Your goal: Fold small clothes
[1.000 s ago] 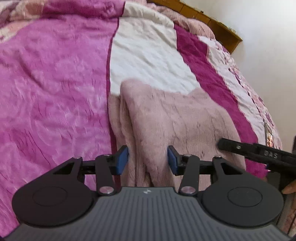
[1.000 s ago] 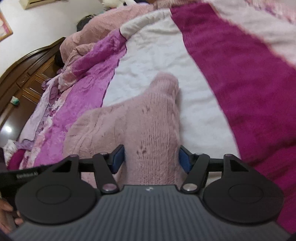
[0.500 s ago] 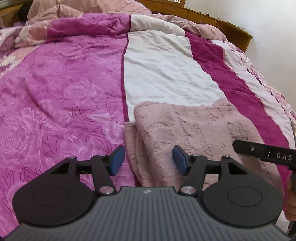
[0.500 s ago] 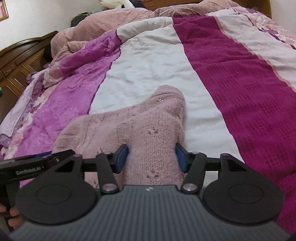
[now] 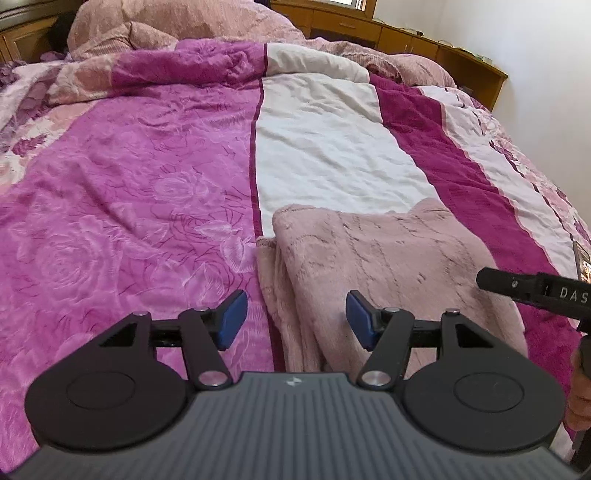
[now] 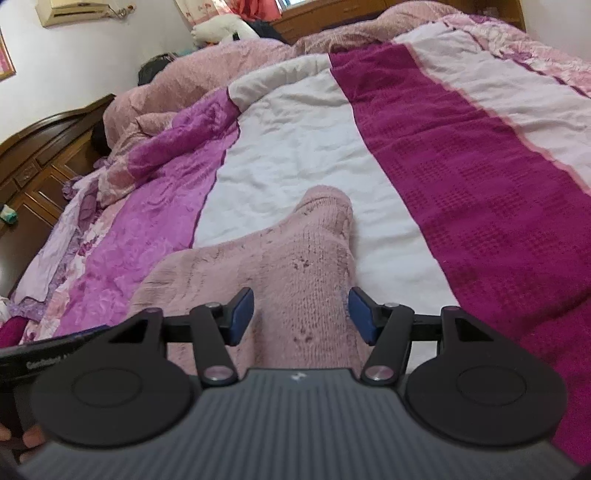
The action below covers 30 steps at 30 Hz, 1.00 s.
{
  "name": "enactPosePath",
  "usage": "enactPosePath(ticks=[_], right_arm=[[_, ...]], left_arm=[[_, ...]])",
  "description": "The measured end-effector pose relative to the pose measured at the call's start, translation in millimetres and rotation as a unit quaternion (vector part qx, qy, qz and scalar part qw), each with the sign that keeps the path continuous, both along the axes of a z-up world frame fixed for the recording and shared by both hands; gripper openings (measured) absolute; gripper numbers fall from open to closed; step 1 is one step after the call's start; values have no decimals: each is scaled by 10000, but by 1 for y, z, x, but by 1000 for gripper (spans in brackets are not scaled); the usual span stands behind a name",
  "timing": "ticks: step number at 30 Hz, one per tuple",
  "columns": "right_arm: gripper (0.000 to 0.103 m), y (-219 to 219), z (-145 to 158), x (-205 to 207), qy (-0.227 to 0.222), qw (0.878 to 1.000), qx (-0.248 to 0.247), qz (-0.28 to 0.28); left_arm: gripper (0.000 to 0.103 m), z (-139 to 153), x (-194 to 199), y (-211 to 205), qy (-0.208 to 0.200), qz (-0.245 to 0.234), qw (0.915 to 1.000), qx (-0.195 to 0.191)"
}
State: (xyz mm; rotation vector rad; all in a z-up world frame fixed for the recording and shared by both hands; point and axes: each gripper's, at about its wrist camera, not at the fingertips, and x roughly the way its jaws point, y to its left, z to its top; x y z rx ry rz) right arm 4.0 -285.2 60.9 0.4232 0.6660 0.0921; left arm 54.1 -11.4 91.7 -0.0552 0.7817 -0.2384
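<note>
A pale pink knitted garment (image 5: 388, 266) lies folded on the bed, across the white and dark magenta stripes of the quilt. My left gripper (image 5: 293, 319) is open and empty above the garment's left folded edge. In the right wrist view the same garment (image 6: 295, 266) shows a sleeve reaching forward. My right gripper (image 6: 301, 314) is open, its blue pads on either side of the sleeve, not closed on it. The right gripper's body (image 5: 535, 291) shows at the right edge of the left wrist view.
The quilt (image 5: 129, 184) has pink floral, white and dark magenta stripes. A bunched pink blanket (image 5: 184, 26) lies at the head of the bed. Wooden furniture (image 6: 33, 158) stands on the left and a wooden headboard (image 5: 406, 37) at the back. A white wall is on the right.
Both grippers have lifted and tilted up, so more of the bed shows. The left gripper's jaws have opened wider. The garment has stayed in place.
</note>
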Motion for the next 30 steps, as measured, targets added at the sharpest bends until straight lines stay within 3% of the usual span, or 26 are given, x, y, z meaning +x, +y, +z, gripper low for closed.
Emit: enactPosePath(ticks=[11,14,25,30], right_arm=[[70,3,12,-53,-344,9992,-146,173],[70,3,9,-67,-297,9993,-137,170],[70,24,-16,-96,-33,9967,-757,307],[70,30,-28,-98,224,9965,-749,292]], left_arm=[[71,1,-58,-13,212,113,9997,21],[71,-5,-68,-17,298,148,9992,226],[78,-24,-93,-25,646,262,9972,284],[78,-36,-101,-33,746,255,9958,459]])
